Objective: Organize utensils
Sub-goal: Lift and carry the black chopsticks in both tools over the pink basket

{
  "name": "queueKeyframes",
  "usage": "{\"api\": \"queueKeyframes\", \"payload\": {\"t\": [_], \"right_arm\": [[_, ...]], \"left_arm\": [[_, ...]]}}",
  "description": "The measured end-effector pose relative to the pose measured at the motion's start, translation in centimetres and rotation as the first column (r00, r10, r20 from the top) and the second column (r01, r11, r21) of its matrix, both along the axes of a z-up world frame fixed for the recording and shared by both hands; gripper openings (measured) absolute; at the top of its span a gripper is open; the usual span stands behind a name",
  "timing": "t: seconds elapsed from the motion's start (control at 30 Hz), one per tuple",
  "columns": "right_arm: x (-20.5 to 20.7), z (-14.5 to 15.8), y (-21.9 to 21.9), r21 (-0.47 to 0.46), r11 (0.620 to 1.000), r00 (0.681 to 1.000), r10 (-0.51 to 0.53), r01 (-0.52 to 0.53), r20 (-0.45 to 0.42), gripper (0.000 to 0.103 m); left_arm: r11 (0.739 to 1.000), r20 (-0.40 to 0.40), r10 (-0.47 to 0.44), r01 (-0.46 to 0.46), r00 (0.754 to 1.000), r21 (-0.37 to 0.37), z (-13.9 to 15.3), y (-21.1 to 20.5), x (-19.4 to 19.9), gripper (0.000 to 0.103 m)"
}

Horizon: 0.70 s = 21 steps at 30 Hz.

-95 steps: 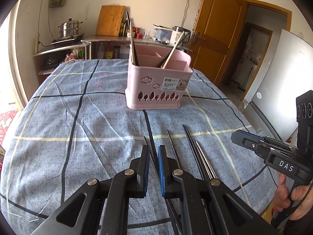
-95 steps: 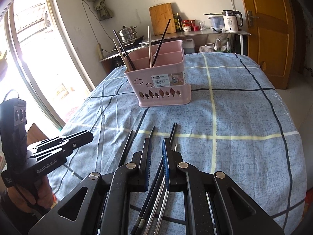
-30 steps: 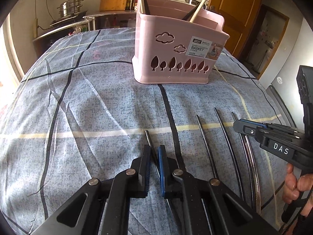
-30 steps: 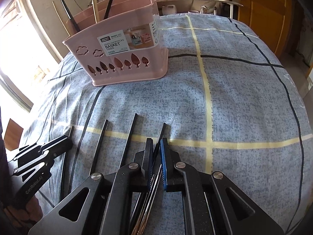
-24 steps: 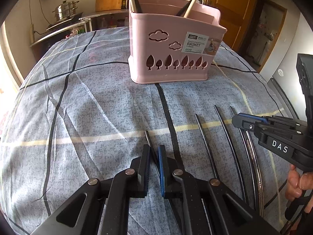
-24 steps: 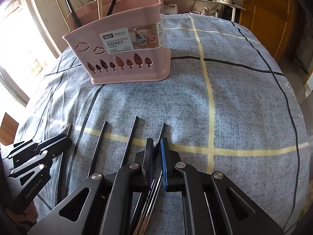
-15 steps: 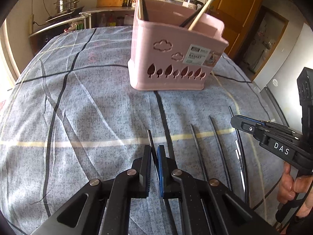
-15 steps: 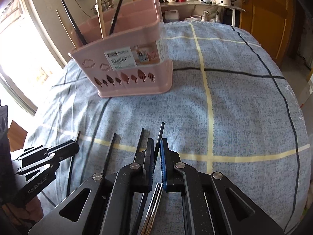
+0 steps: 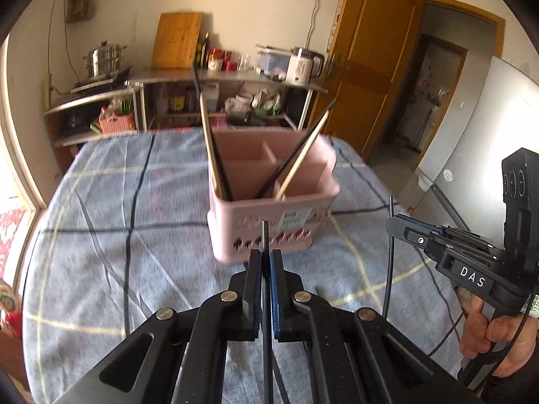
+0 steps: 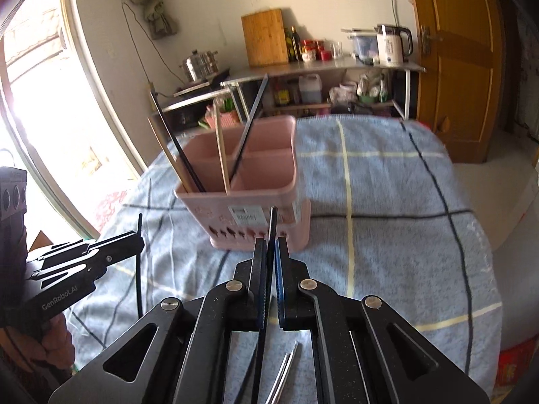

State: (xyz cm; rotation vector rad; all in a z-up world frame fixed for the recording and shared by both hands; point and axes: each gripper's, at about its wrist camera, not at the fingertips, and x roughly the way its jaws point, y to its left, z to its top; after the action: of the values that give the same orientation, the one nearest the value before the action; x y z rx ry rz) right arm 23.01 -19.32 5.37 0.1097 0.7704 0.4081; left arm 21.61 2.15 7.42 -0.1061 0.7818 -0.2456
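Note:
A pink utensil basket stands mid-table with several chopsticks leaning in its compartments. My left gripper is shut on a black chopstick, held upright above the cloth in front of the basket. My right gripper is shut on another black chopstick, also lifted near the basket's front. Each gripper shows in the other's view, the right one and the left one, each with its chopstick standing up. A pair of metal chopsticks lies on the cloth under my right gripper.
The table has a blue checked cloth. Behind it stand steel shelves with a cutting board, a pot and a kettle. A wooden door is at the back right, and a bright window at the left.
Both grippers have closed on a black chopstick each and lifted them off the cloth, rising well above the table. The basket now appears lower and farther below.

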Motion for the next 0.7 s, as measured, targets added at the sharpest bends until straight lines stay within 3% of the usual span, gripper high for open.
{"api": "queueKeyframes", "payload": {"t": [0.3,0.7], "right_arm": [[-0.7,5.1,-0.1,0.016,1.0,0.988,-0.01,0.008,0.154,0.004],[-2.6,5.2,-0.6,0.003,1.0,0.986,0.002,-0.003,0.167,0.004]], "left_arm": [[1.0,0.124,0.0,-0.004,0.992,0.03,5.1,0.0,0.8,0.004],[1.0,0.145,-0.011,0.008,0.989,0.018,6.0,-0.1,-2.3,0.004]]}}
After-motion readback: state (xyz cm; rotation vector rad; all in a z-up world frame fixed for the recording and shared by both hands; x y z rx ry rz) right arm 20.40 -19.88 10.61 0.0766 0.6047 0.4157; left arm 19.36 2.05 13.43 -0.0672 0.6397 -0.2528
